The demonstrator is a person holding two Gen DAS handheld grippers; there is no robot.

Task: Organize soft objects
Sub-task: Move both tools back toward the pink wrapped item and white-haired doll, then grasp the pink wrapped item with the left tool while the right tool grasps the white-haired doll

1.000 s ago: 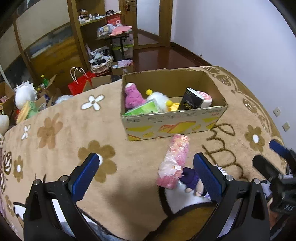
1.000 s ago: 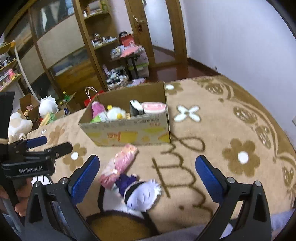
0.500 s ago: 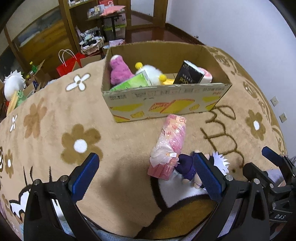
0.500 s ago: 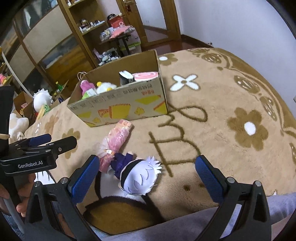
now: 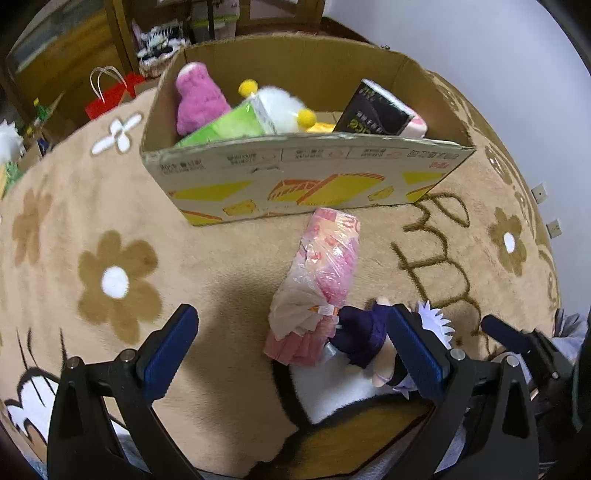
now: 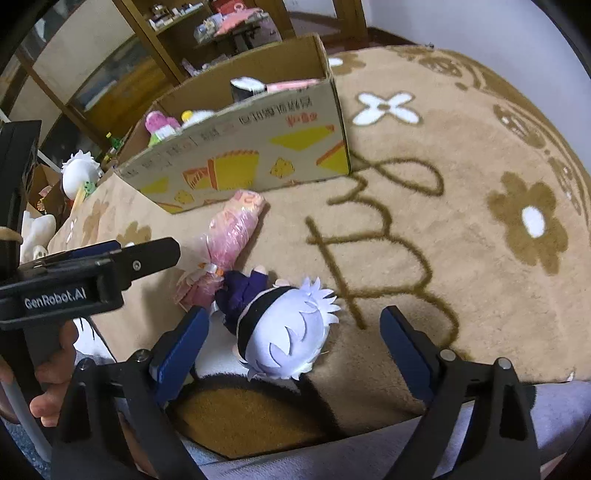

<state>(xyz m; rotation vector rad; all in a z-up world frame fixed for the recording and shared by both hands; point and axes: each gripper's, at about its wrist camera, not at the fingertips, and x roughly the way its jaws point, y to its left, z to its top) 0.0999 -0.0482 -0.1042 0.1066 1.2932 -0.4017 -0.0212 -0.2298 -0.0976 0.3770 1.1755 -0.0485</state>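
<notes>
Both tongs stand open, our left gripper [image 5: 291, 350] and right gripper [image 6: 295, 343]. Several soft items fill the box [image 5: 306, 177] ahead. The pink pack [image 5: 321, 280] and doll [image 6: 284, 332] between our jaws remain unpacked.

Behind the work area you have a tan blanket [image 5: 221, 258] patterned with brown and white flowers and dark looping script, spread over the whole surface. Past its far edge you can see a red paper bag [image 5: 110, 94] with pale handles standing on the floor beside wooden shelving [image 6: 162, 40] that carries small cluttered items, and a wooden door frame [image 6: 347, 18] by the white wall [image 5: 498, 55]. On that wall, at the right, you see two pale wall sockets [image 5: 546, 210], one above the other, and dark wooden floor [image 6: 369, 35] shows near the doorway.
</notes>
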